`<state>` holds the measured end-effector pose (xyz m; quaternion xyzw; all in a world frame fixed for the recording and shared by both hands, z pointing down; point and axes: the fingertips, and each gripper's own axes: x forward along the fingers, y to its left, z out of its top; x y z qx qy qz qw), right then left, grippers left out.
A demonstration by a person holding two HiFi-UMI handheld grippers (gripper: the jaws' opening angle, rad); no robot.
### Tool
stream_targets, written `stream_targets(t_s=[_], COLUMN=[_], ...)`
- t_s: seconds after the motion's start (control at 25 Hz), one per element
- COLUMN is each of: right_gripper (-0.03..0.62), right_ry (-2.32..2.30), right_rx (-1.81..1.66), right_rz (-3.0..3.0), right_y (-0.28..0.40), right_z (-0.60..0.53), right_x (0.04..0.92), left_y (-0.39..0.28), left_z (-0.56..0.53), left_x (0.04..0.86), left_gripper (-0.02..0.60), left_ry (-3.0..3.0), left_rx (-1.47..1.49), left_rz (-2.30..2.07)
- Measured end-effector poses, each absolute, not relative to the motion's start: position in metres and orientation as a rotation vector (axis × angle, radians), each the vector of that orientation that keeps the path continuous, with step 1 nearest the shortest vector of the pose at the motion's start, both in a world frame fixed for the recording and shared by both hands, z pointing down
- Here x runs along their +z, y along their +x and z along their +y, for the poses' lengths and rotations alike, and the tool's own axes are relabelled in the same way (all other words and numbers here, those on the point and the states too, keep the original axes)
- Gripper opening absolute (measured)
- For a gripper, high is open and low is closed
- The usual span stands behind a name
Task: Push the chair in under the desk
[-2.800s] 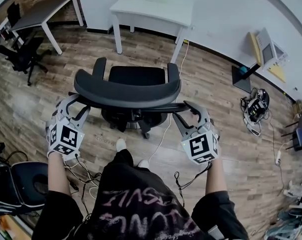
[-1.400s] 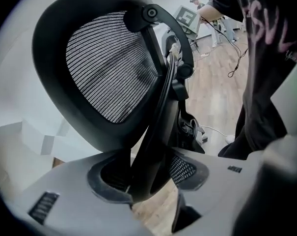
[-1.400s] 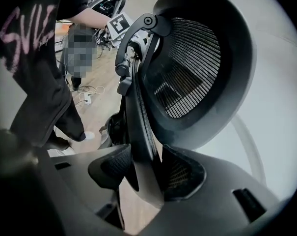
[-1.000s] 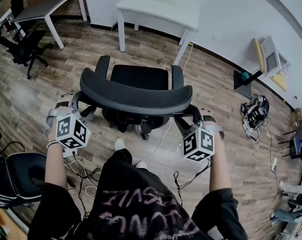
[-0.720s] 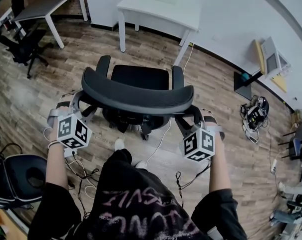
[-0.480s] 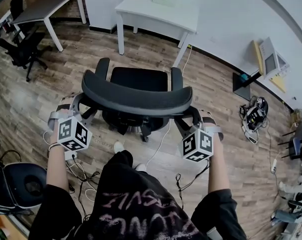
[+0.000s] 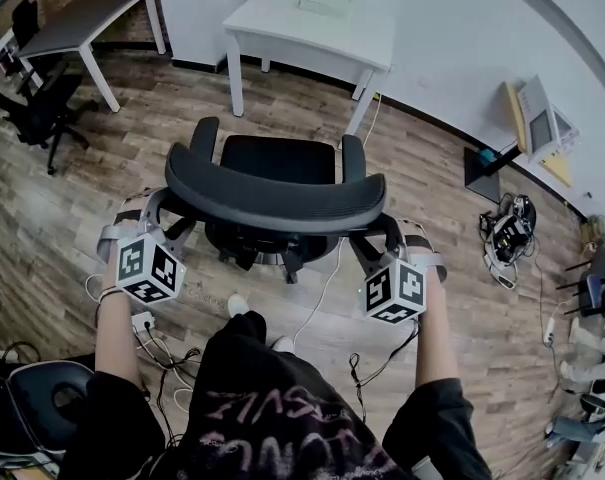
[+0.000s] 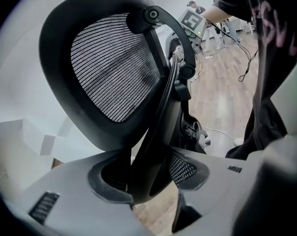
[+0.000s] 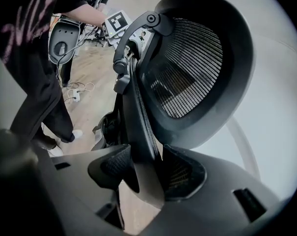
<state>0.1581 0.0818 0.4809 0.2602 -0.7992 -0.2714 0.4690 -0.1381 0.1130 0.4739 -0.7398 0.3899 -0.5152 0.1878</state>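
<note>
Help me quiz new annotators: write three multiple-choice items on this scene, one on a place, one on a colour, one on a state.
1. Where does the white desk stand?
A. Ahead of the chair
B. Left of the chair
C. Over the chair's seat

2. What colour is the chair?
A. Red
B. Black
C. White

3. How are the left claw and right claw?
A. Both hanging clear
B. Both holding cables
C. Both closed on the chair's back frame

Answers: 1 A, the head view shows the desk beyond the chair; 2 B, every view shows it black; 3 C, each gripper view shows the frame clamped between its jaws.
</note>
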Motion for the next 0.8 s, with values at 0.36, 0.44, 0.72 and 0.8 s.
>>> stream_targets(t_s=[0.36, 0.44, 0.72, 0.8], right_gripper=[0.209, 0.209, 0.212, 0.212], right_ry=[0.653, 0.659, 0.688, 0.696], right_rx=[-0.651, -0.649, -0.639, -0.625], right_rz=[-1.951, -1.95, -1.94, -1.934], right_y=[0.148, 0.146, 0.138, 0.137], right_z=[0.033, 0.022, -0.015, -0.023], right_x=[0.481, 0.481, 0.482, 0.482], left_y=[-0.148, -0.15, -0.158, -0.159], left_z=[0.06, 0.048, 0.007, -0.003], left_x=[0.474, 0.474, 0.475, 0.475], left_gripper=[0.232, 0.232, 0.232, 0.232], left_ry=[-2.087, -2.089, -2.104, -2.113], left_rx=[-1.436, -1.426, -1.4, -1.391], left_rz=[1.082, 1.078, 1.044, 1.029])
